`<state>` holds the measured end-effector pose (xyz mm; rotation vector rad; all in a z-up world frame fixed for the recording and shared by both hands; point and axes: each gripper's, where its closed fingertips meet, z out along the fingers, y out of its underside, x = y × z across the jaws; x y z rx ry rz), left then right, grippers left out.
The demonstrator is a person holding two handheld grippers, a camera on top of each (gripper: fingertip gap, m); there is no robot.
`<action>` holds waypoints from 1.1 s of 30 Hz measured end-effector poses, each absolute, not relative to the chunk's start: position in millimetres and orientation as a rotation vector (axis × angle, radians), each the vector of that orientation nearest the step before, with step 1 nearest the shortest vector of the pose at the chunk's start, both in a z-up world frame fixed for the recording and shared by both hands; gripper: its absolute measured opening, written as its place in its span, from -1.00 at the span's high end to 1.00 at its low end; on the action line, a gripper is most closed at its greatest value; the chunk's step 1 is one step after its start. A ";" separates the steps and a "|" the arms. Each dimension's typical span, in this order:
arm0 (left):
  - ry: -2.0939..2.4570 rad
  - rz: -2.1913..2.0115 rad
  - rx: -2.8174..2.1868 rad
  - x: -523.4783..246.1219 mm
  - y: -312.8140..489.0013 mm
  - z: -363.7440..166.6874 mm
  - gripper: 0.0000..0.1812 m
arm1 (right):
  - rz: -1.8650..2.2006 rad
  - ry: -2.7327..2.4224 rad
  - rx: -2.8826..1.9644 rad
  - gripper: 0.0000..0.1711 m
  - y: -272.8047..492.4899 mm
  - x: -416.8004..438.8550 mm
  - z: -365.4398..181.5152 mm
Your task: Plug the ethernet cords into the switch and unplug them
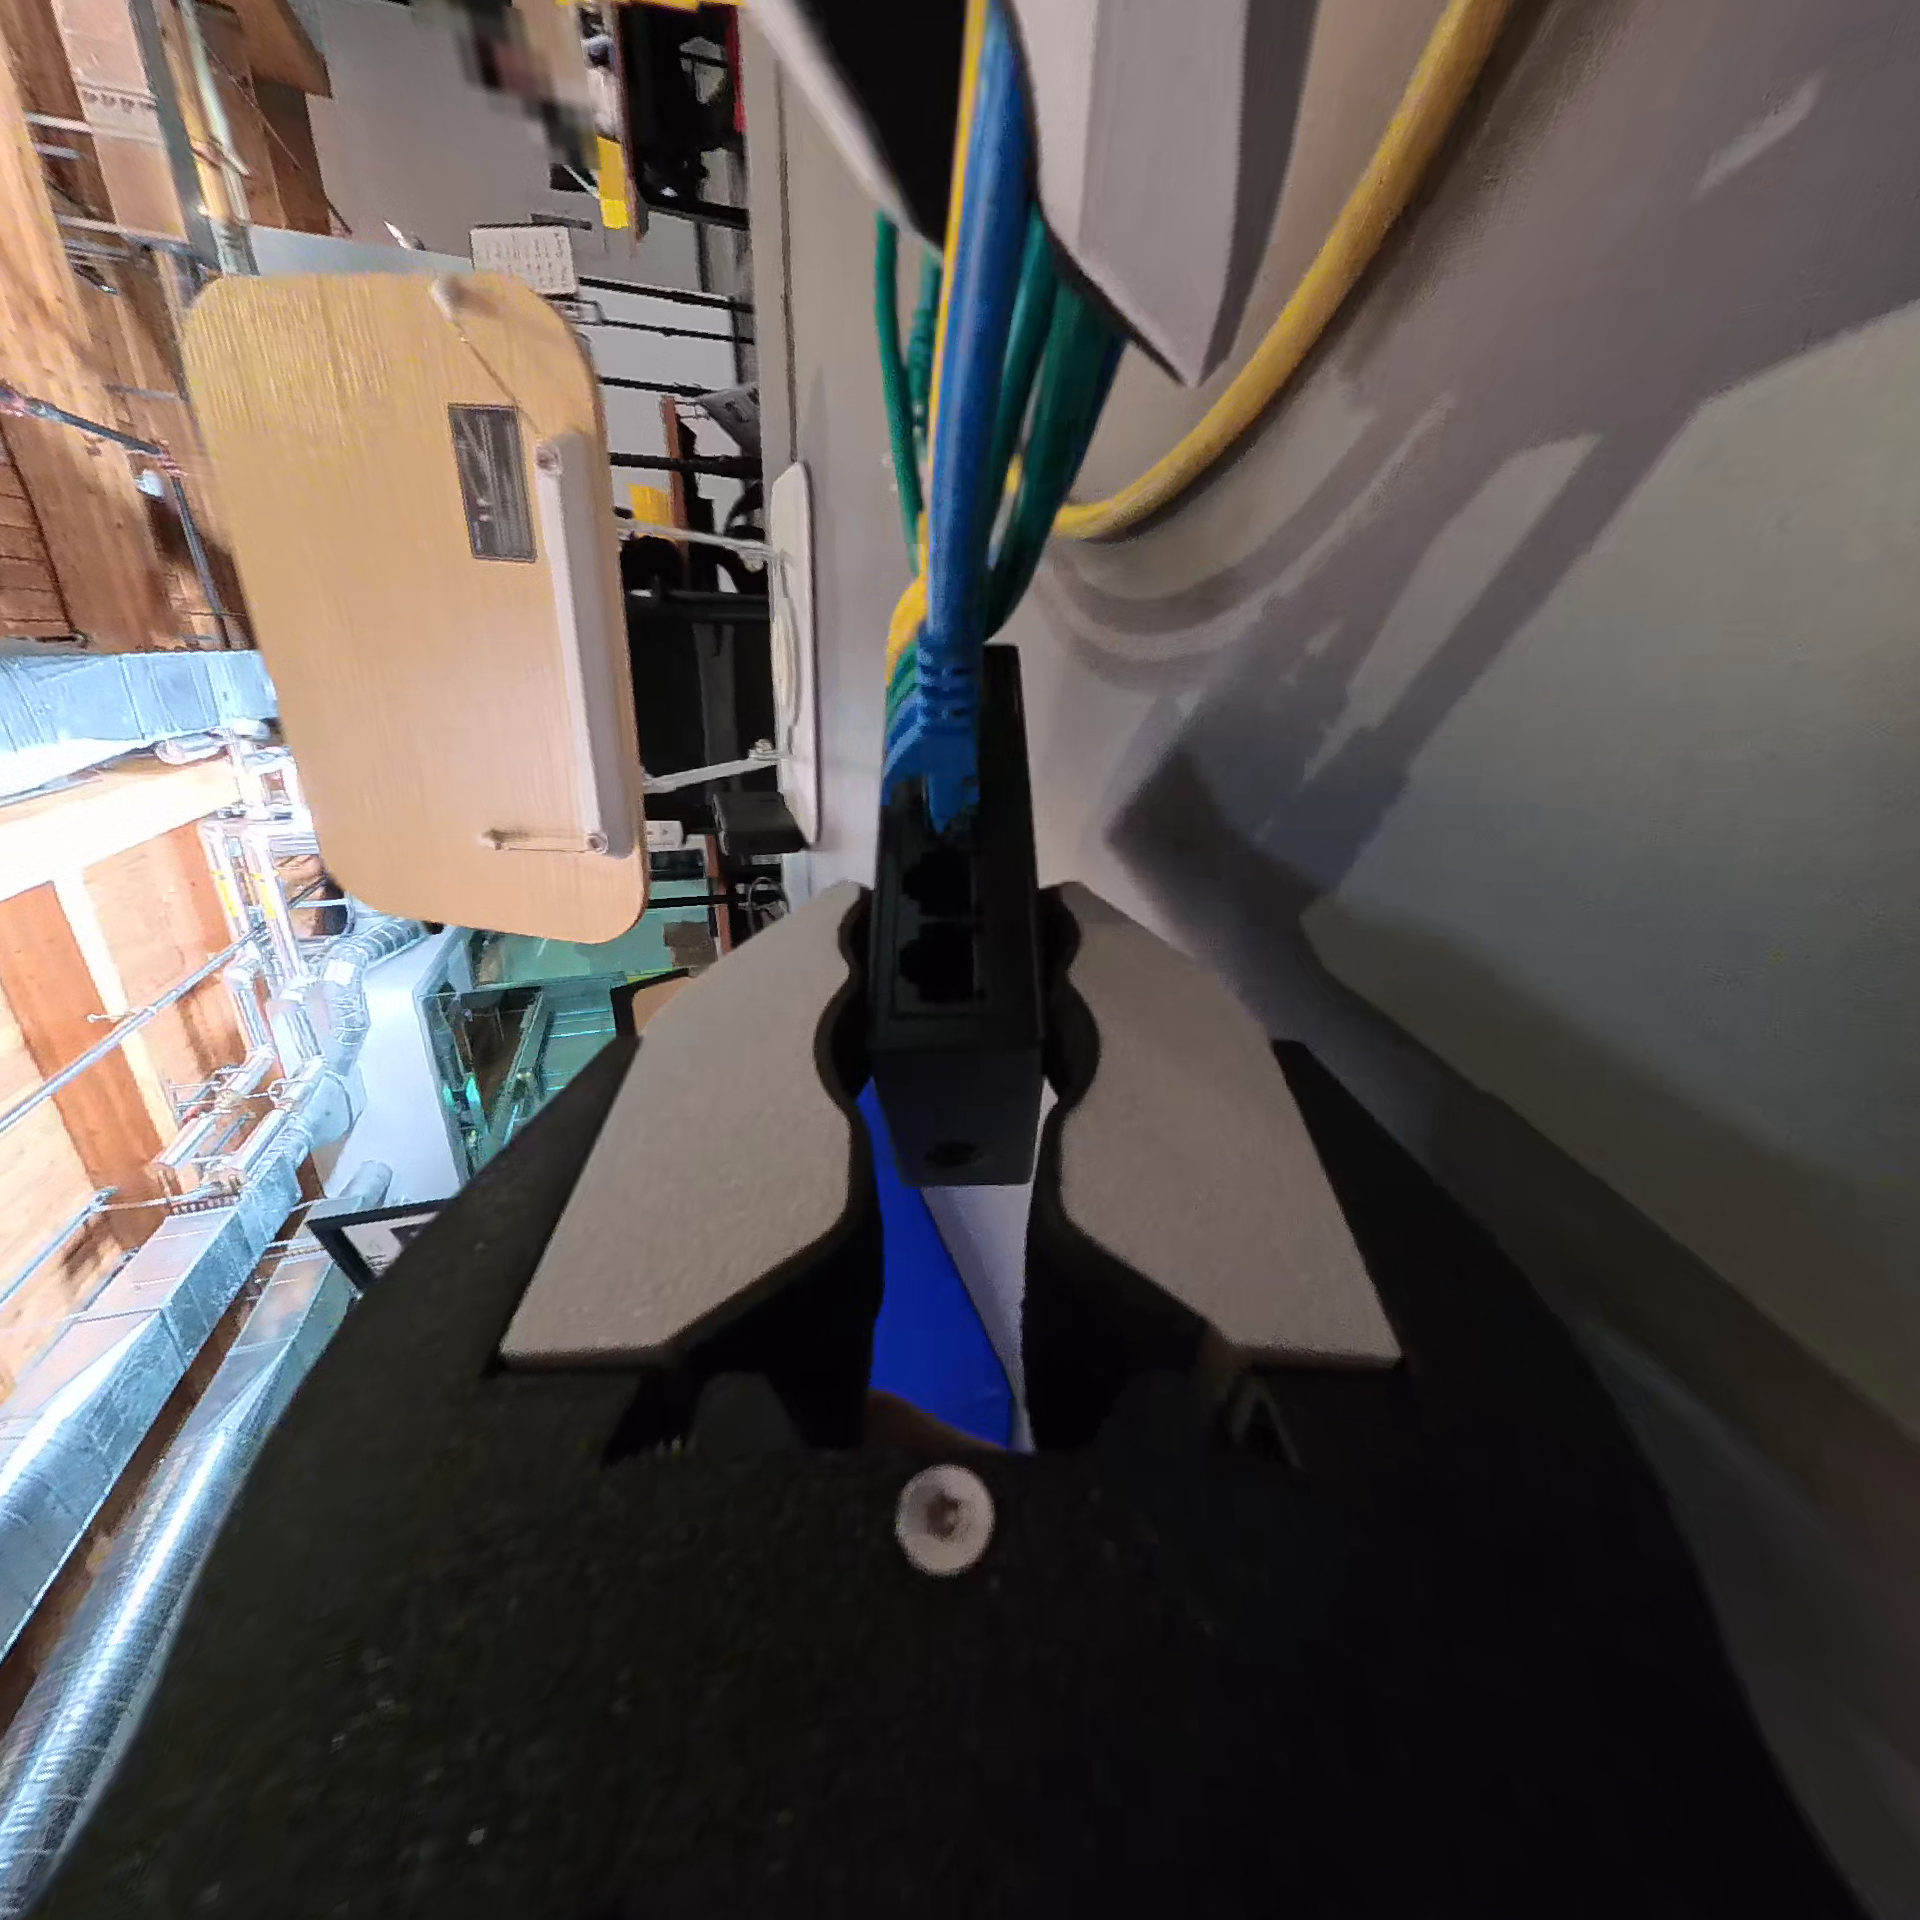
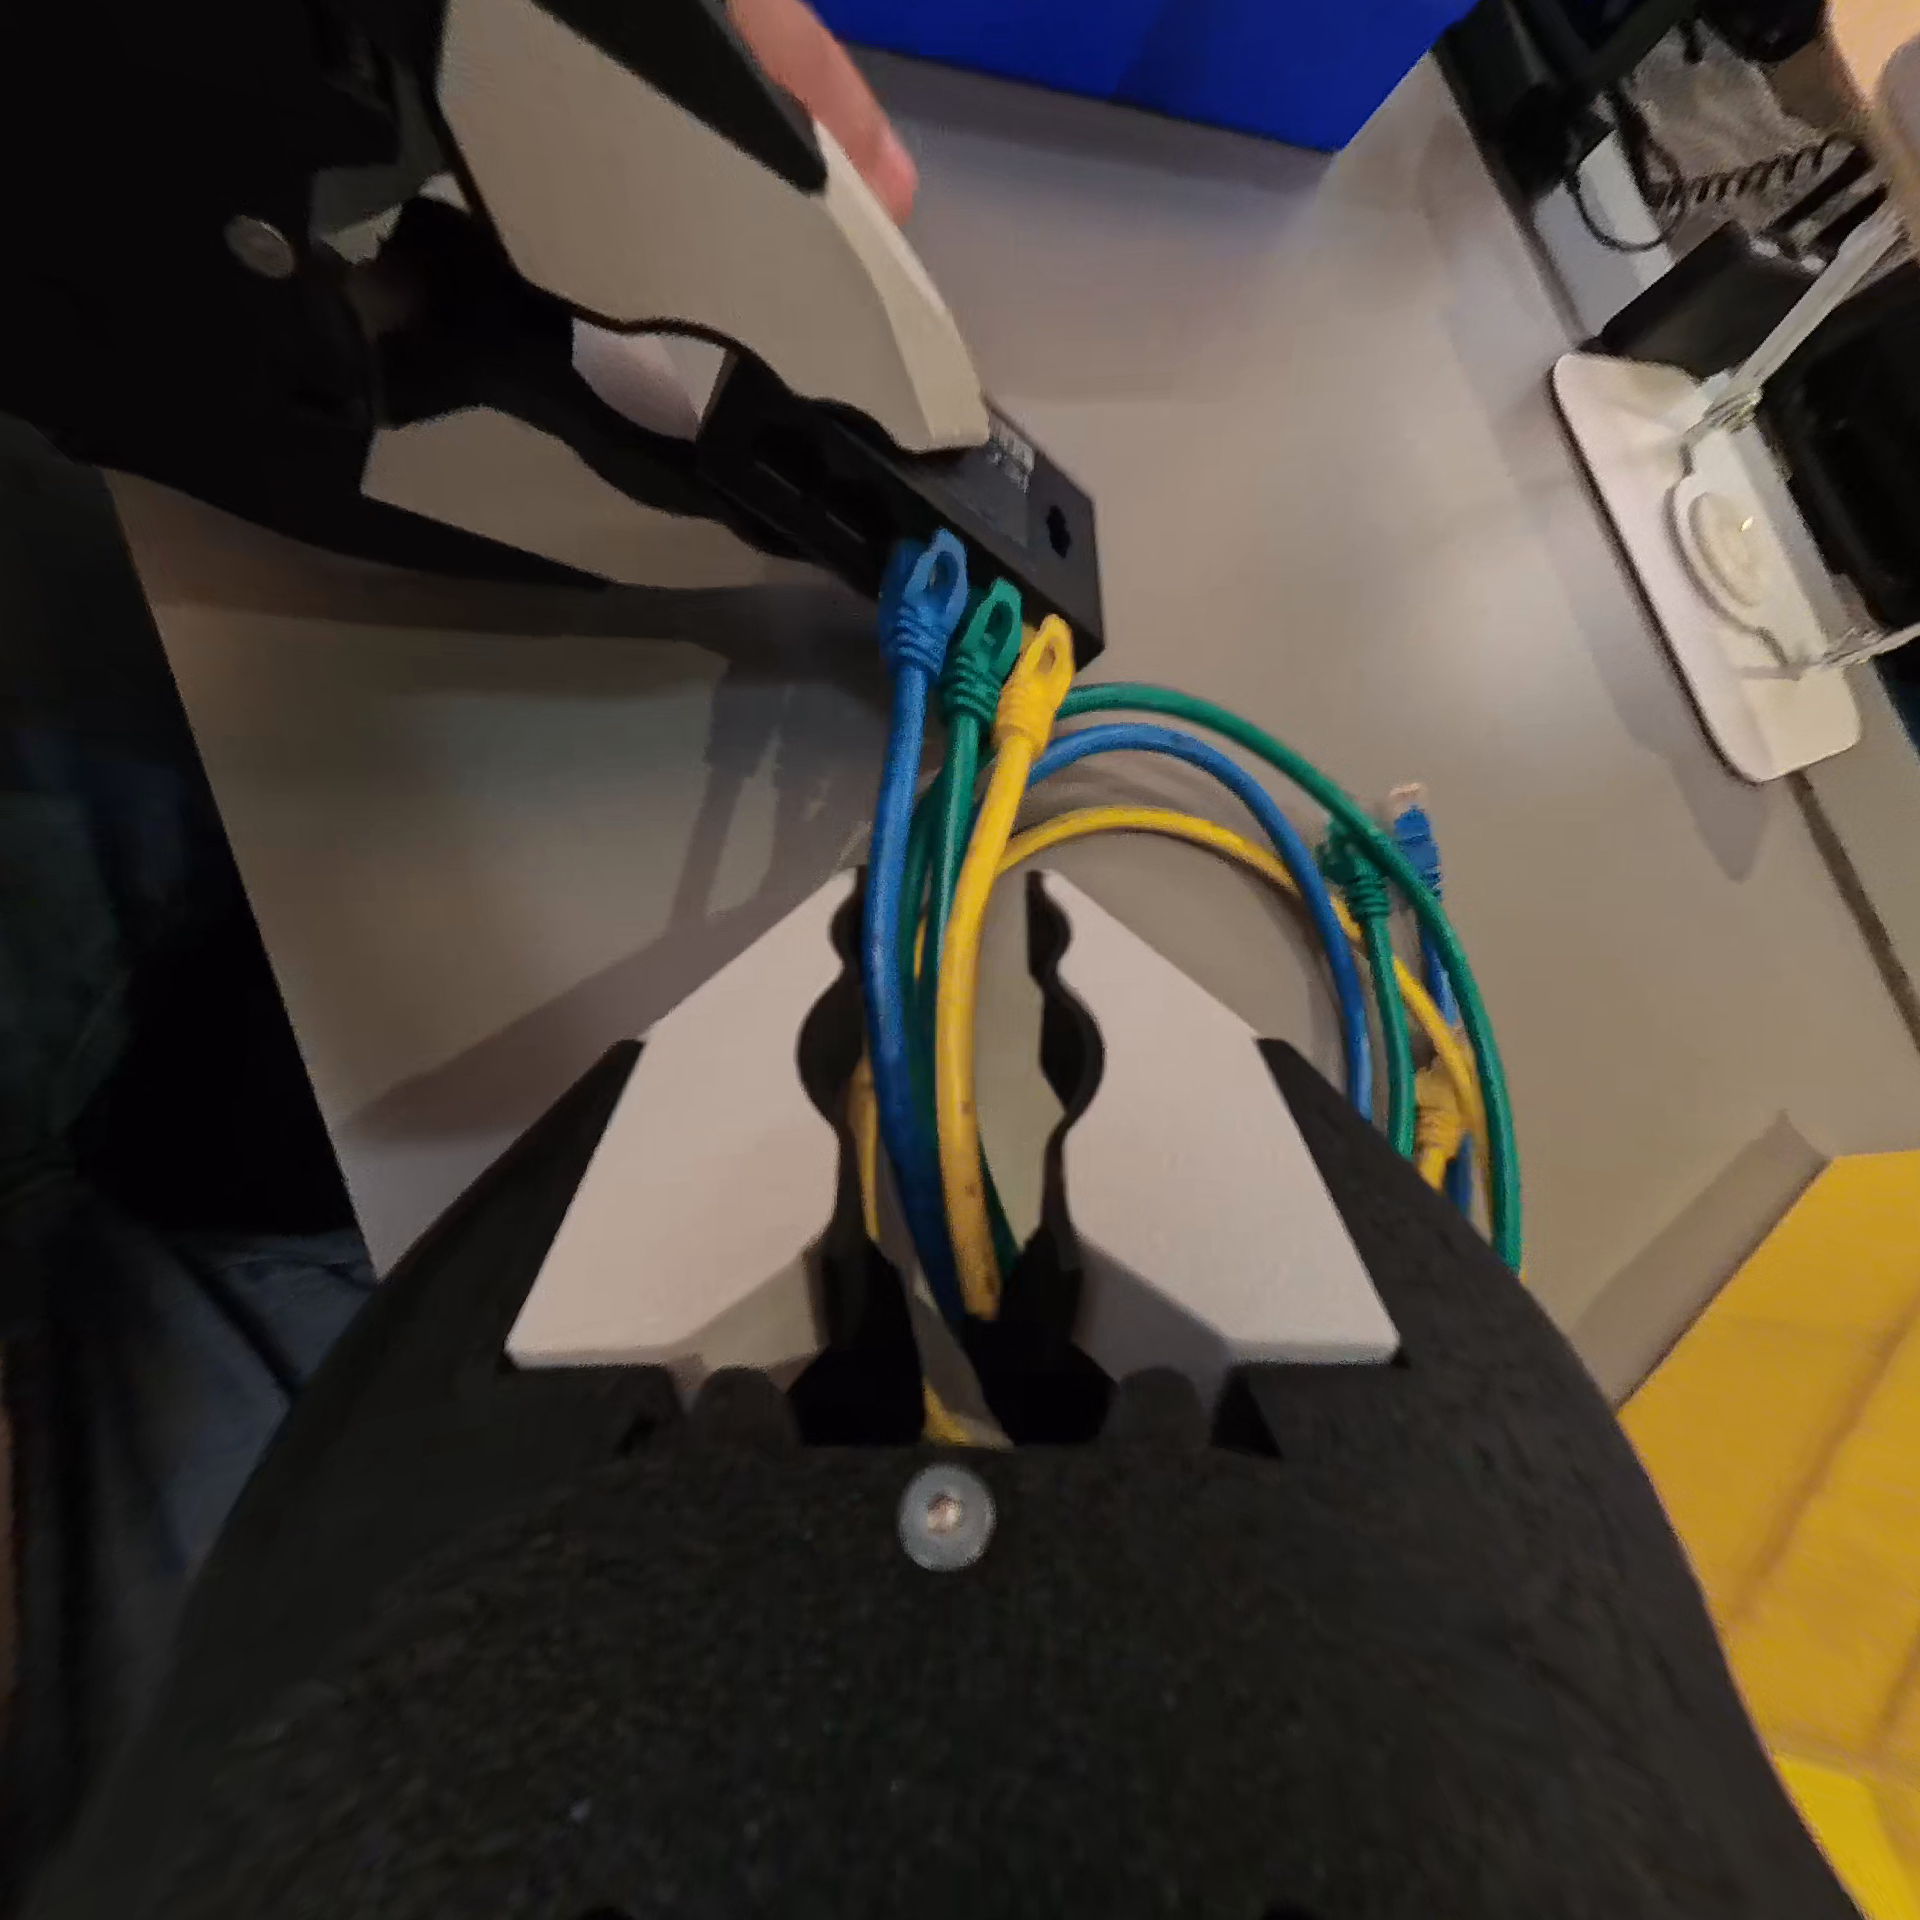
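Right tongs (image 2: 940, 1049) parted around blue, green and yellow cords (image 2: 961, 1039). Beyond, left tongs (image 1: 951, 1023) clamped on black switch (image 1: 956, 997), held above grey bench (image 2: 1299, 436), three cords plugged in. Farther off: white stand base (image 2: 1704, 582), blue bin (image 2: 1143, 52).

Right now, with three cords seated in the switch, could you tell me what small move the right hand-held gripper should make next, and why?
Probably close the right hand-held gripper on the blue ethernet cord and ease up to its plug. Its jaws stand open around the hanging cords, gripping nothing, while the left hand-held gripper clamps the small black plastic switch, steadying it for unplugging.
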<state>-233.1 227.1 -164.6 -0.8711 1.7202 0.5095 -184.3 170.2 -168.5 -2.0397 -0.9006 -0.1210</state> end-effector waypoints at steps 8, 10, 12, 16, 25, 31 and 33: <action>1.721 0.433 -0.922 -231.0 218.6 -159.7 0.68 | -0.437 -1.399 -1.537 0.62 177.2 -220.3 -139.0; 1.716 0.453 -0.900 -231.4 217.6 -156.9 0.68 | -0.447 -1.440 -1.522 0.61 186.7 -225.5 -146.2; 1.712 0.468 -0.886 -232.3 217.1 -155.3 0.68 | -0.490 -1.462 -1.500 0.59 195.5 -227.4 -149.7; 1.704 0.484 -0.868 -235.1 219.4 -152.8 0.68 | -0.536 -1.446 -1.434 0.64 202.8 -232.9 -149.2; 1.691 0.369 -0.894 -234.4 219.6 -153.9 0.67 | -0.504 -1.419 -1.479 0.85 209.8 -232.1 -143.4; 1.682 0.268 -0.974 -247.1 230.6 -159.8 0.57 | -0.385 -1.407 -1.561 0.86 203.8 -221.3 -140.8; 1.668 0.202 -1.021 -250.9 233.8 -160.3 0.49 | -0.297 -1.379 -1.589 0.86 199.1 -219.3 -136.2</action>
